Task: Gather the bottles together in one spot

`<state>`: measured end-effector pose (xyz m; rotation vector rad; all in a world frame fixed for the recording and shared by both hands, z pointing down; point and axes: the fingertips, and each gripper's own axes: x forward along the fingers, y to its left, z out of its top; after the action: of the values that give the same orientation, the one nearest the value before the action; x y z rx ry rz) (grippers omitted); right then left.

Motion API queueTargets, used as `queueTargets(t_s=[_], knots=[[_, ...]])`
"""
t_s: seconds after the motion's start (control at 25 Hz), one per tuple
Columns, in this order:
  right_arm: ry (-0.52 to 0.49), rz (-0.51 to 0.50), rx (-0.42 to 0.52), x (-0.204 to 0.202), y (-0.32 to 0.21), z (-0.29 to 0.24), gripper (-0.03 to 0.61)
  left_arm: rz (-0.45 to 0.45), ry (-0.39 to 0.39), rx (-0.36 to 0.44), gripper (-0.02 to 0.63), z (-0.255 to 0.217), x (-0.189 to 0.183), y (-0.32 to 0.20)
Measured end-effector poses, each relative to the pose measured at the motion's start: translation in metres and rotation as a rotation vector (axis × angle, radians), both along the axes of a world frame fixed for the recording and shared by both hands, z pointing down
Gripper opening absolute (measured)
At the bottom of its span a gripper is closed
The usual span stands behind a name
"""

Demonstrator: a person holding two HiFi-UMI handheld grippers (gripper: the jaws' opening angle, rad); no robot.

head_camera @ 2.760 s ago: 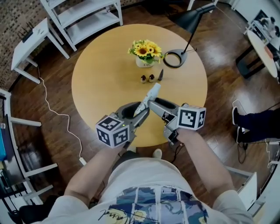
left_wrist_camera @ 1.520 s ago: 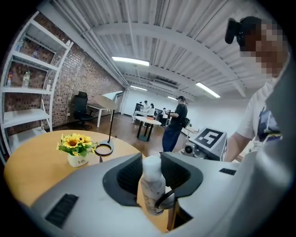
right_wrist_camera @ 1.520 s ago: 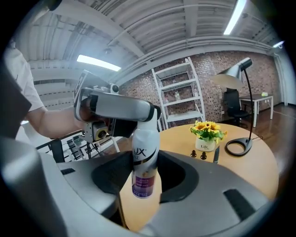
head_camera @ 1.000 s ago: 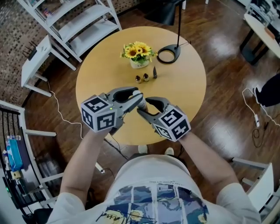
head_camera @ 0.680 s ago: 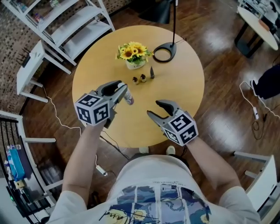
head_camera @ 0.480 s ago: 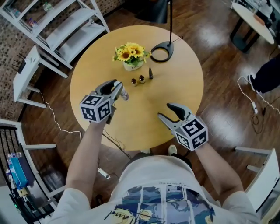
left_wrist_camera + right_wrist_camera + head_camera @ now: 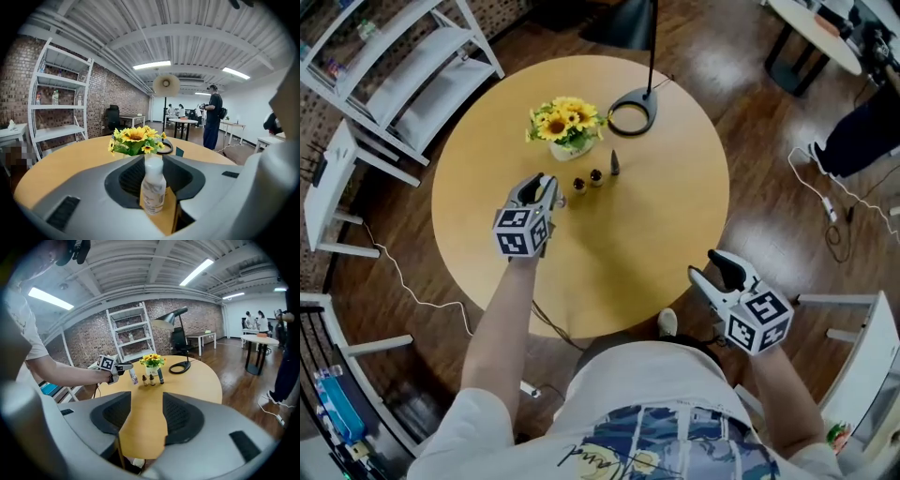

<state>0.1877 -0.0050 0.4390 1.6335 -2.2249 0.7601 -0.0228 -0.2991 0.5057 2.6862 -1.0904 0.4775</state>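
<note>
While my left hand-held gripper (image 7: 546, 185) pinches a white-capped bottle (image 7: 153, 187) just left of centre, my right hand-held gripper (image 7: 713, 266) hangs wide and empty at lower right.

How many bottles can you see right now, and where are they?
4. A white bottle is held in the left gripper. A small brown bottle, a second brown bottle and a taller dark bottle stand in a row by the flower vase. None looks hidden.

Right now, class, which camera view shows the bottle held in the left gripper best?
The left gripper view: the bottle stands close, upright between the jaws. The right gripper view shows it small and distant; the head view barely shows it.
</note>
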Motion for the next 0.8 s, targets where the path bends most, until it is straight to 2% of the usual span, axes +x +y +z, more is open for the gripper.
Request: queueTargets(t_s=[0.24, 0.8], knots=[[0.016, 0.066, -0.022, 0.002, 0.009, -0.001, 0.238, 0.009, 0.007, 0.012, 0.124, 0.02, 0.007, -0.012], [0.015, 0.048, -0.056, 0.0, 0.0, 0.003, 0.238, 0.013, 0.05, 0.041, 0.126, 0.027, 0.004, -0.001]])
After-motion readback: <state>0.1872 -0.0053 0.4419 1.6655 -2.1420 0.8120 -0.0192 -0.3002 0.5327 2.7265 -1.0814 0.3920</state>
